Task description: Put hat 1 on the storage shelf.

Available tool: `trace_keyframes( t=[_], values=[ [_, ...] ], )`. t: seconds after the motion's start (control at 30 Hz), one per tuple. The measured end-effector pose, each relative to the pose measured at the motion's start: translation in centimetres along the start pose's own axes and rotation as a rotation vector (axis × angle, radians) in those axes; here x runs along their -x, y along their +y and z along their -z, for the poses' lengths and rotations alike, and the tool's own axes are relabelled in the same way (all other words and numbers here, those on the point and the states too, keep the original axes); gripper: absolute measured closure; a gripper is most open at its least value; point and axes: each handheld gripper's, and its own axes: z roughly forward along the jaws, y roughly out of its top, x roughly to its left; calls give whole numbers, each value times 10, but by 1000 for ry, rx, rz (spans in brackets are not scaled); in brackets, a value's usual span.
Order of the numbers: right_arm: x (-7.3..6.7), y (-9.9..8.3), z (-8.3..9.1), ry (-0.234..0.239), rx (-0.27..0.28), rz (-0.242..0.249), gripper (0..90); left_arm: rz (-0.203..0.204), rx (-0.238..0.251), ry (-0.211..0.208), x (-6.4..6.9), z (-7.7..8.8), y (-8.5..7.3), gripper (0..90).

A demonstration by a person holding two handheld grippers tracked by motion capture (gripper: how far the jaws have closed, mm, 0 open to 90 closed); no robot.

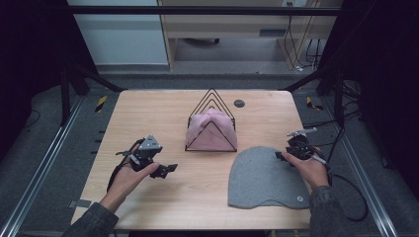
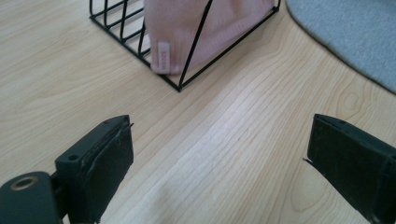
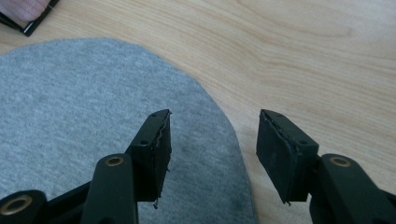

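- Grey beanie (image 1: 264, 177) is lying flat at the table's (image 1: 163, 106) near right, its rounded edge sitting under the right gripper (image 3: 212, 149), whose half-open jaws are holding nothing.
- Left gripper (image 2: 217, 158) is hanging released above bare wood.
- Left gripper view is showing a small label on the pink beanie (image 2: 187, 32).
- 2 beanies are showing: 1 grey, 1 pink inside 1 wire rack (image 1: 211, 101).

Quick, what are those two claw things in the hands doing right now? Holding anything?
Left gripper: open wide over bare wood, holding nothing.
Right gripper: open, nothing gripped, poised over the edge of the flat grey knitted beanie.
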Motion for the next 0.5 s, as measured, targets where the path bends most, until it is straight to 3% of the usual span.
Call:
trace_keyframes(
  t=[0.2,0.5],
  values=[
    [2,-3,0,11,-4,-7,464,16,-23,15,-2,1,-16,68],
    [-3,-3,-6,15,-19,23,491,23,-32,37,-8,4,-21,70]
  ],
)
